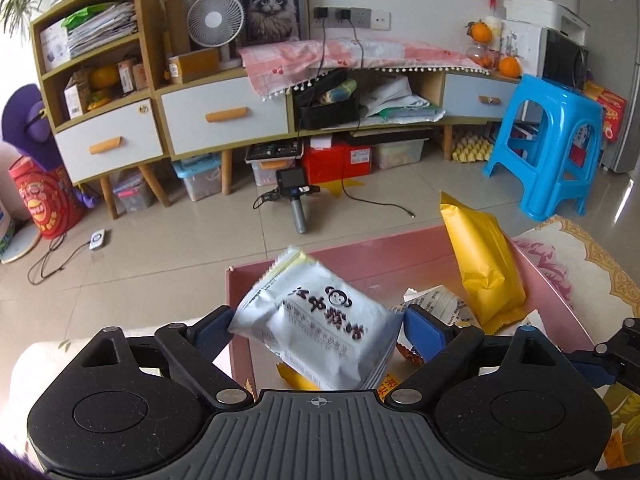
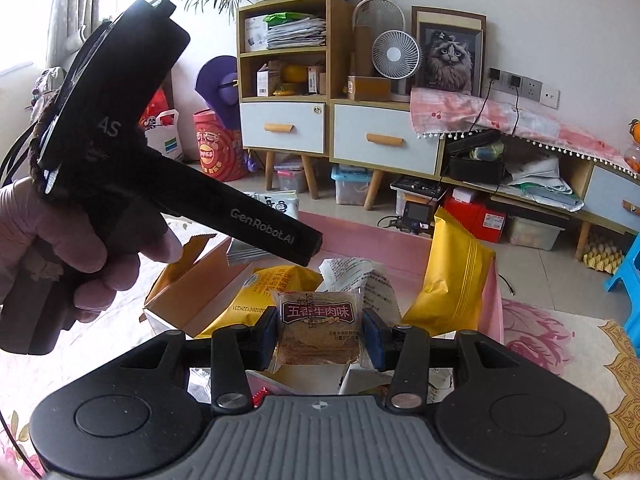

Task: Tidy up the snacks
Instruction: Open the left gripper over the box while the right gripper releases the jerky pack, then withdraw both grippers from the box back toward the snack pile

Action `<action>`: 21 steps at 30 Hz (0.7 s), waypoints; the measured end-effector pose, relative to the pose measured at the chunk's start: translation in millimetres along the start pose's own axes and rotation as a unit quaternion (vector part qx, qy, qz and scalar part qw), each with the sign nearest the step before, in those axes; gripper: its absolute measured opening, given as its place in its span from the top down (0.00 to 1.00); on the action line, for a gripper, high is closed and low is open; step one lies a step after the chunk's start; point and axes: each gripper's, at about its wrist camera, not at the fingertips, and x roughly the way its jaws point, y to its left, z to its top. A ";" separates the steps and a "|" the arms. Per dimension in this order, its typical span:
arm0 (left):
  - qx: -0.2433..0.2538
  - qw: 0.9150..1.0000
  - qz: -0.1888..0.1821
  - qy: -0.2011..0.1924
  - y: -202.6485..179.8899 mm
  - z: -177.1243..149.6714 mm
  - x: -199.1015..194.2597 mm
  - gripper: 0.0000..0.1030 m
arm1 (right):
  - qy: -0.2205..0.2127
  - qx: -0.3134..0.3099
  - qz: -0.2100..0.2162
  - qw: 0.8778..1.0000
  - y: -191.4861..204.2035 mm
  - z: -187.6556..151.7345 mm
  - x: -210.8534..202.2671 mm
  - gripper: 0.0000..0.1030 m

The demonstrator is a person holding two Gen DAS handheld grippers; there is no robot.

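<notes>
Where the left gripper [image 1: 316, 330] reaches over the near edge of the pink box [image 1: 400, 252], a silver-white snack packet [image 1: 316, 320] sits between its blue pads, both pads pressing on its sides. The packet is glossy, printed with dark characters and a small monkey face, and has a yellowish crimped seal at its far end. Its long axis runs from near right to far left, tilted, with the sealed end up and away; its near end is hidden behind the gripper body.

In the right wrist view, the right gripper [image 2: 320, 334] has its jaws part open around a small clear-wrapped biscuit pack [image 2: 318, 328] with a dark red label in white characters. The right pad touches the wrapper; whether the left one presses on it is hard to tell. The pack stands upright, label facing the camera, its width running left to right.

Beyond lie other snacks in the box: a yellow bag [image 2: 456, 280] leaning upright against the far right wall, long axis near vertical, and crumpled white wrappers [image 2: 360, 276] partly covered. A hand [image 2: 60, 248] on the left holds the other gripper's black handle, which blocks part of an open cardboard carton [image 2: 188, 280].
</notes>
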 end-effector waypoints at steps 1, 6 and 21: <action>-0.003 1.000 -0.001 0.001 0.7 0.0 0.4 0.08 | -0.001 -0.002 -0.004 1.000 0.8 -0.3 -0.3 0.61; -0.006 1.000 -0.009 -0.004 1.2 -0.1 -4.9 0.07 | -0.005 -0.004 -0.003 1.000 3.3 1.0 -2.5 0.44; -0.025 0.999 -0.024 -0.031 1.6 5.2 -53.3 0.06 | -0.010 -0.017 -0.018 1.000 10.8 4.1 -29.9 0.26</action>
